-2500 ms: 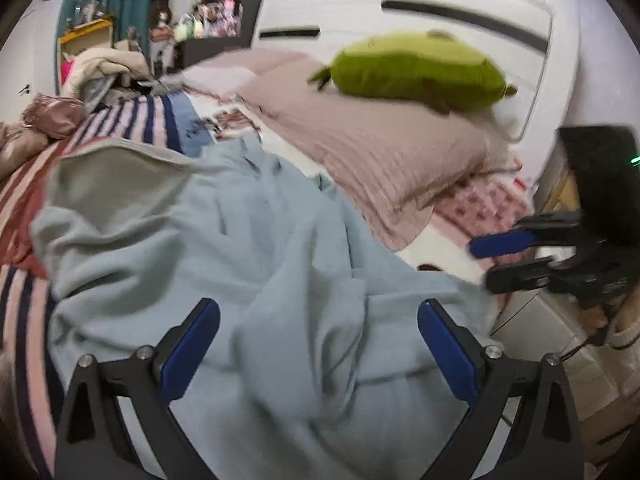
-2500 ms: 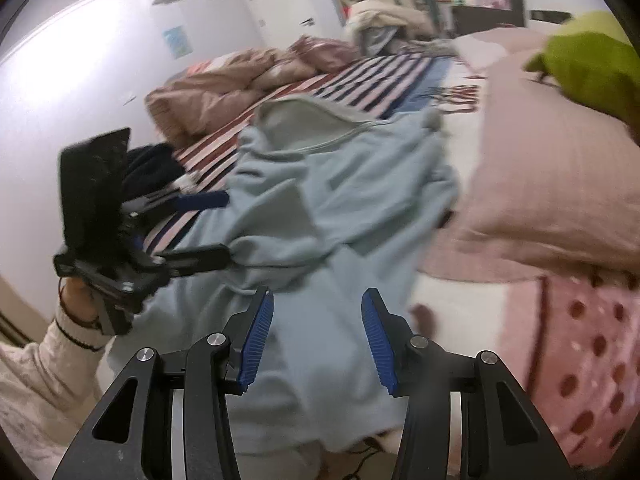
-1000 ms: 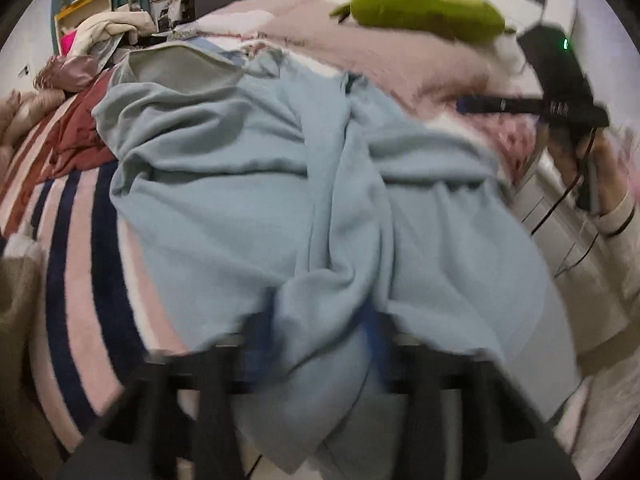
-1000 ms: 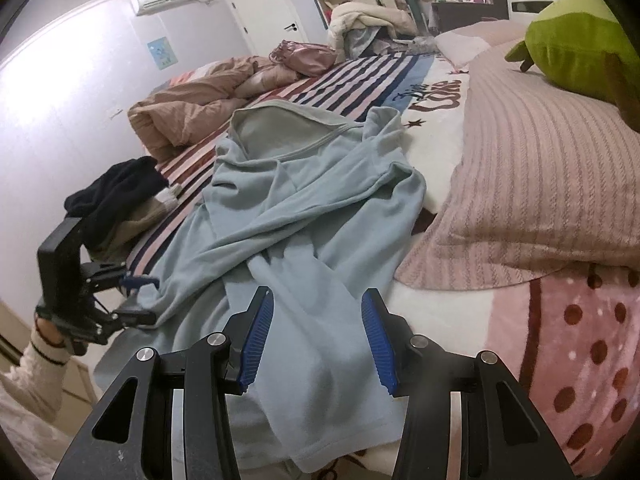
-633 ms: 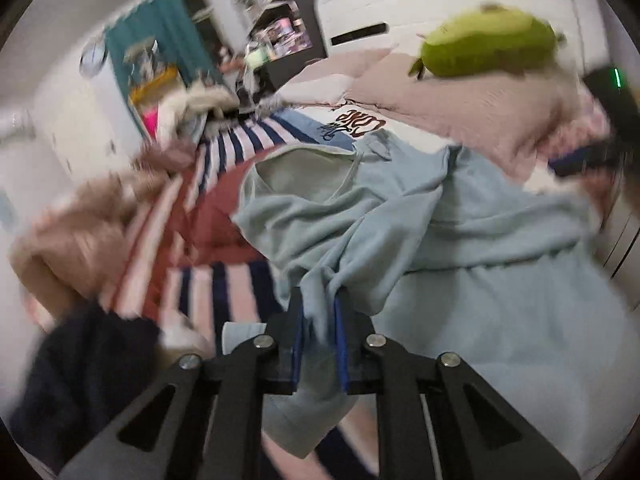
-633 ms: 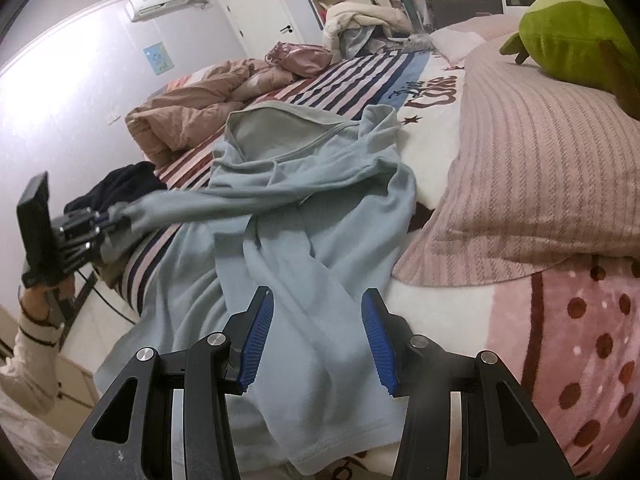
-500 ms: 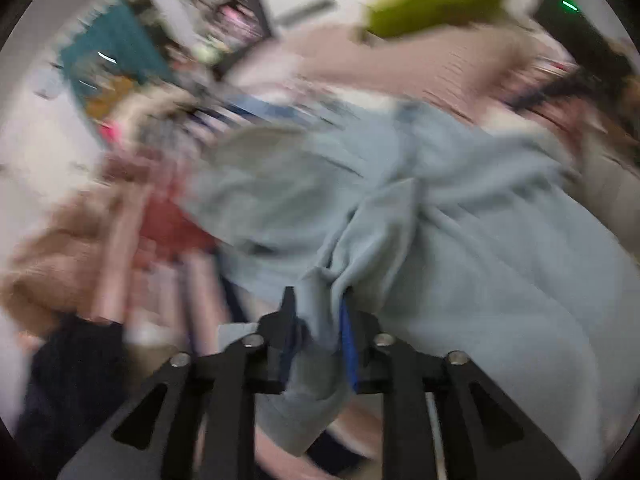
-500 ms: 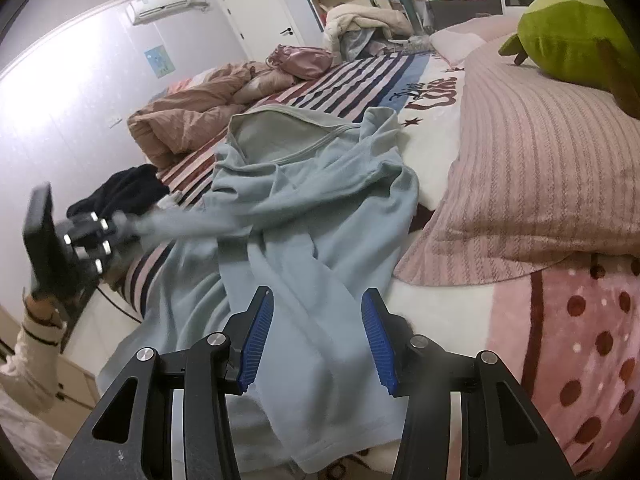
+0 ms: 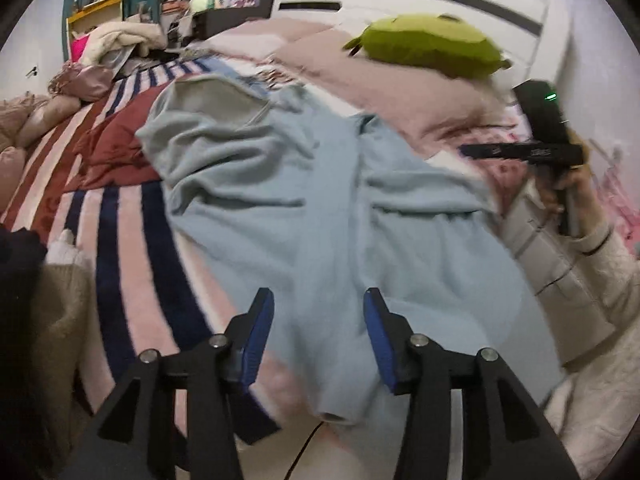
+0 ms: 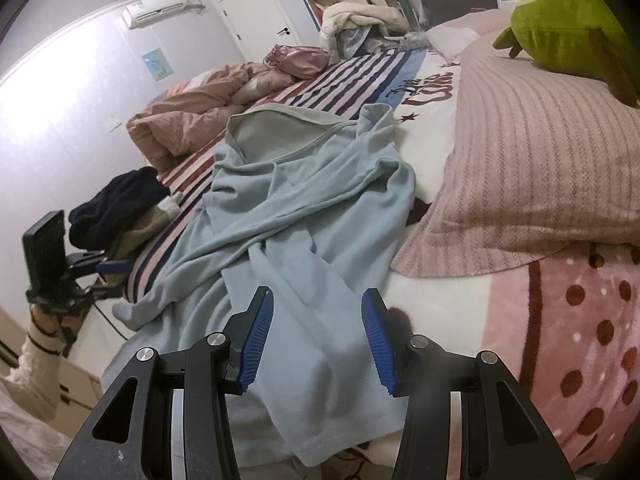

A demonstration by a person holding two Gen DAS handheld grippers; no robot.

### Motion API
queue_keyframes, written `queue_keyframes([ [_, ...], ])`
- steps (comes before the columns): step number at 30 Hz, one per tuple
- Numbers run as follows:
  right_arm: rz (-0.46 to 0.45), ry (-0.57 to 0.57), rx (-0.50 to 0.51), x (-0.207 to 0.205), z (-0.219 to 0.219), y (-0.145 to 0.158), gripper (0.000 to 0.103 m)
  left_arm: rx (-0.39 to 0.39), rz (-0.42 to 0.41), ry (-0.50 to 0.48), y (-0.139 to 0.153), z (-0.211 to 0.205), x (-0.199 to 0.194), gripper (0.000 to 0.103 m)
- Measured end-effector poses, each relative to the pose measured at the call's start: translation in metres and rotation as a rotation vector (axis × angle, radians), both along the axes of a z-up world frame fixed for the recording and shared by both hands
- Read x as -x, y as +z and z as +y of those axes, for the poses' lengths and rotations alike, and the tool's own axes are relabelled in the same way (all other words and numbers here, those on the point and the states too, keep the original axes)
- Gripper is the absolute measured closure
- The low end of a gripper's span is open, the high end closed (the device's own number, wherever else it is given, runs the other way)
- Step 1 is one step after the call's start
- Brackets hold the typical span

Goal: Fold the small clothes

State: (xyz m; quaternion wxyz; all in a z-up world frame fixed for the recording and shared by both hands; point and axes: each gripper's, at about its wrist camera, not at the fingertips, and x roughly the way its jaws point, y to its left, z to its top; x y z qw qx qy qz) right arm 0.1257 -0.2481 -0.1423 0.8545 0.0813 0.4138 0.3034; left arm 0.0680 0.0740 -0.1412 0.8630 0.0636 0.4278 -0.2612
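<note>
A light blue long-sleeved garment (image 9: 320,216) lies crumpled on the bed, its grey-lined neck opening at the far end; it also shows in the right wrist view (image 10: 304,224), one sleeve crossing its body toward the left edge. My left gripper (image 9: 318,332) is open and empty above the garment's near hem. My right gripper (image 10: 316,340) is open and empty above the near hem at the bed's front edge. The right gripper shows in the left wrist view (image 9: 520,151), and the left gripper shows at the far left of the right wrist view (image 10: 108,276).
A pink ribbed pillow (image 10: 540,168) with a green plush toy (image 9: 424,46) lies to the right of the garment. A striped blanket (image 9: 120,220) covers the bed. Dark and beige clothes (image 10: 120,208) are piled at the left edge. A brown quilt (image 10: 188,124) lies farther back.
My left gripper was shut on a sleeve of the garment and pulling it to the left; now it has let go and is open. The sleeve lies across the garment. My right gripper stayed open.
</note>
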Motion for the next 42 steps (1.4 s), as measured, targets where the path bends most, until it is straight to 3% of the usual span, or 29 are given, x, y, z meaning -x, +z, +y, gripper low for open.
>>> queue_keyframes([
  [5,0.013,0.012,0.013,-0.002,0.006,-0.006,0.062,0.026,0.079,-0.050,-0.028,-0.003,-0.005,0.061],
  [8,0.024,0.007,0.014,-0.002,0.006,-0.010,0.062,-0.030,0.094,-0.084,-0.038,-0.020,0.002,0.061],
  [9,0.026,0.005,0.011,-0.002,0.005,-0.010,0.062,-0.051,0.084,-0.090,-0.039,-0.024,0.005,0.066],
  [11,0.027,0.002,0.010,-0.002,0.005,-0.011,0.062,-0.095,0.071,-0.082,-0.036,-0.028,0.010,0.093],
  [12,0.027,0.001,0.012,-0.002,0.004,-0.011,0.062,-0.114,0.063,-0.063,-0.035,-0.028,0.011,0.097],
  [16,0.025,0.002,0.009,-0.001,0.004,-0.010,0.062,-0.122,-0.005,0.035,-0.012,-0.013,0.010,0.098],
  [22,0.014,0.010,0.006,0.001,0.005,-0.007,0.062,-0.294,-0.176,0.195,0.024,0.005,-0.001,0.098],
  [25,0.009,0.004,0.001,0.001,0.005,-0.006,0.062,-0.338,-0.235,0.198,0.036,0.003,-0.003,0.099],
  [29,0.012,-0.003,-0.007,0.001,0.002,-0.007,0.062,-0.297,-0.189,0.036,0.028,-0.007,0.008,0.098],
  [31,0.018,-0.003,-0.003,0.002,0.001,-0.009,0.062,-0.258,-0.104,-0.062,0.012,-0.015,0.017,0.098],
  [33,0.025,-0.002,0.000,0.002,0.000,-0.011,0.062,-0.140,0.029,-0.152,-0.007,-0.017,0.025,0.097],
  [35,0.030,-0.001,0.007,0.000,0.001,-0.013,0.062,-0.080,0.106,-0.206,-0.019,-0.020,0.033,0.096],
  [37,0.026,0.004,0.024,-0.004,0.002,-0.011,0.062,-0.069,0.096,-0.210,-0.018,-0.023,0.041,0.092],
  [40,-0.016,0.011,0.092,-0.019,0.008,-0.002,0.062,0.054,0.118,-0.196,-0.004,-0.011,0.035,0.072],
  [42,-0.054,0.008,0.154,-0.036,0.013,0.007,0.059,0.077,0.069,-0.161,0.009,-0.003,0.027,0.069],
])
